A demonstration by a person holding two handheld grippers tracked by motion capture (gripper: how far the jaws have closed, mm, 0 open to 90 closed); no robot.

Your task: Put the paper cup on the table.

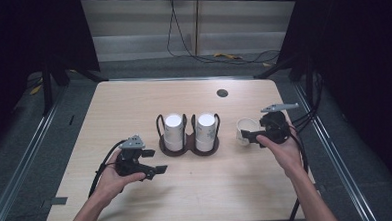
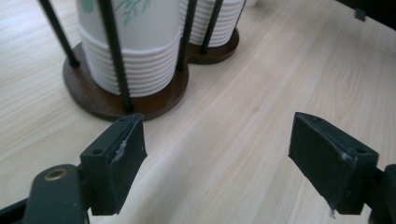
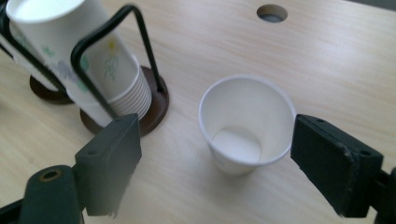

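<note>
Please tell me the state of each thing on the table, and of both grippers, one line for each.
Single paper cup: upright, mouth up, empty, on the table, not gripped.
Left cup stack: upside down, nested, in the holder.
Right cup stack: upside down, nested, in the holder.
Cup holder: upright on the table.
Left gripper: open, holds nothing.
Right gripper: open, near the single paper cup, not pressing it.

The table (image 1: 133,103) is evenly lit from above, with dark surroundings. Shadows are soft. In both gripper views the near jaws blur slightly.
</note>
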